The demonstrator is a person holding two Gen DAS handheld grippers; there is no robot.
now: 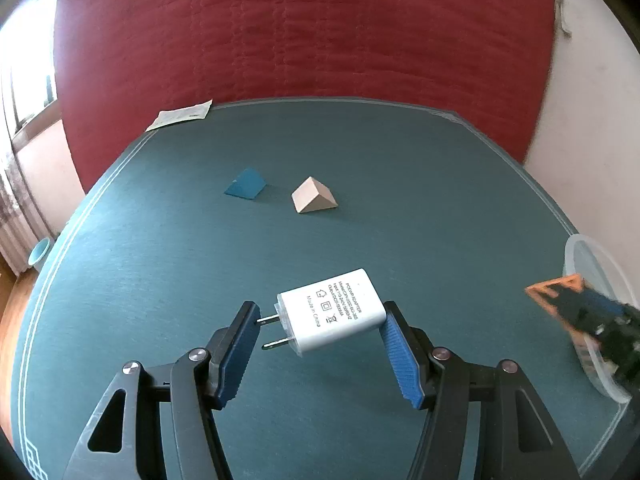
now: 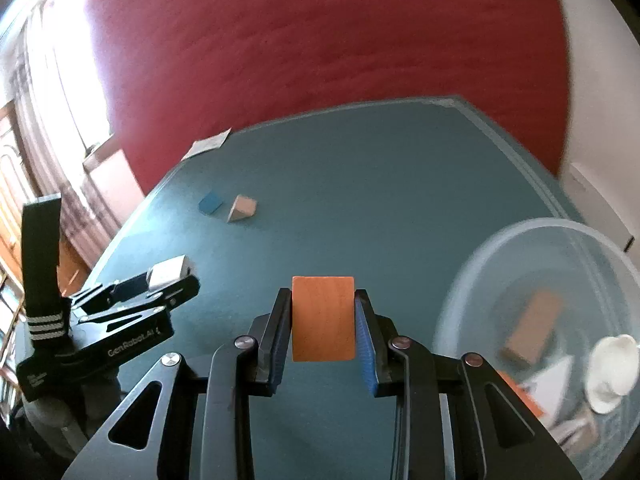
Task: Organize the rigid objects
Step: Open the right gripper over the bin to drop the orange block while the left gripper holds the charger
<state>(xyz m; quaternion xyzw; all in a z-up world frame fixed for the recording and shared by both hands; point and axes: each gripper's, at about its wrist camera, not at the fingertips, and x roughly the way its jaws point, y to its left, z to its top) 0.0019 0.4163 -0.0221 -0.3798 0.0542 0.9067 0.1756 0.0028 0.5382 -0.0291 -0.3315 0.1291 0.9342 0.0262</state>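
Observation:
My left gripper (image 1: 320, 312) is shut lengthwise on a white power adapter (image 1: 332, 312), one pad on the prong tips and the other on the body's end. In the right wrist view this left gripper (image 2: 160, 286) and the adapter (image 2: 168, 273) sit at the left. My right gripper (image 2: 323, 296) is shut on an orange wooden block (image 2: 323, 320), held above the table just left of a clear plastic bowl (image 2: 480, 248). A blue wedge (image 1: 245, 185) and a plain wooden wedge (image 1: 312, 196) lie side by side farther back on the table. At the left wrist view's right edge, the right gripper (image 1: 560, 300) shows blurred.
The bowl (image 1: 580, 248) holds several items, among them a brown block (image 2: 532, 328) and a white object (image 2: 612, 372). A teal mat (image 1: 400, 200) covers the table. A paper slip (image 1: 182, 114) lies at its far left edge. Red fabric (image 1: 300, 32) rises behind.

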